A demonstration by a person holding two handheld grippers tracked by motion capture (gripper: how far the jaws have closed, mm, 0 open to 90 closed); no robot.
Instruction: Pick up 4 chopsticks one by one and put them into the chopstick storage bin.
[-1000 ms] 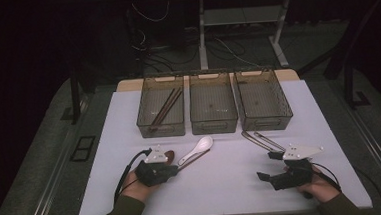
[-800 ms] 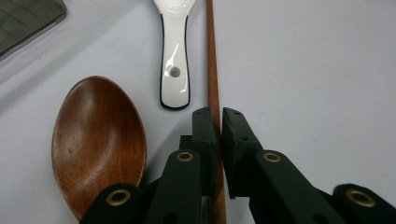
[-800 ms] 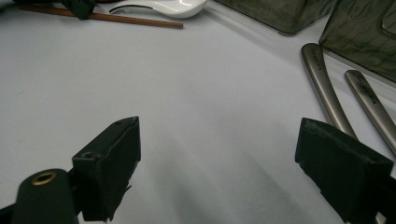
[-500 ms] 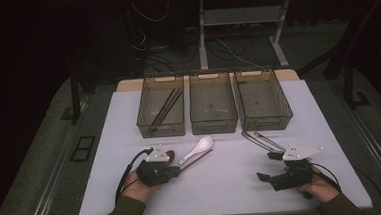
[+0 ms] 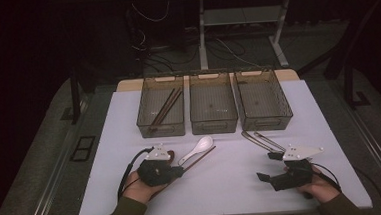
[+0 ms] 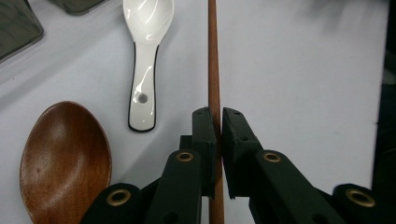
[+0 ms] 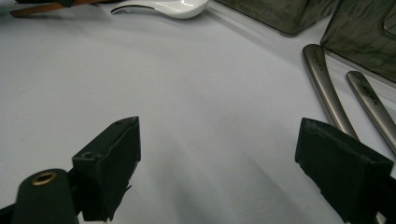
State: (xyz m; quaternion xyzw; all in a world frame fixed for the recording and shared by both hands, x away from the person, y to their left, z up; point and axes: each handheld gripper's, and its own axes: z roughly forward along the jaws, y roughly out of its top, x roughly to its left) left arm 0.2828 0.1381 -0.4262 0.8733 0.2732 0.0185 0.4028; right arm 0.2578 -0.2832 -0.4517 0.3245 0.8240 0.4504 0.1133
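three bins (image 5: 214, 117) stand in a far row, the left one already holding chopsticks (image 5: 164, 109), so this looks like sorting utensils by kind. the left gripper (image 6: 218, 128) is clamped on a wooden chopstick (image 6: 213, 60) lying near-left beside the white soup spoon (image 6: 144, 56). the right gripper (image 7: 219, 163) hangs wide apart, grasping nothing.

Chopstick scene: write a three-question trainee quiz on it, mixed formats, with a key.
1. True or false: the left gripper is shut on a chopstick.
2. Which bin already holds chopsticks: A the left bin, B the middle bin, C the right bin?
3. Fill in: the right gripper has its jaws ____.

Key: 1 true; 2 A; 3 open, over bare table beside the metal utensils.
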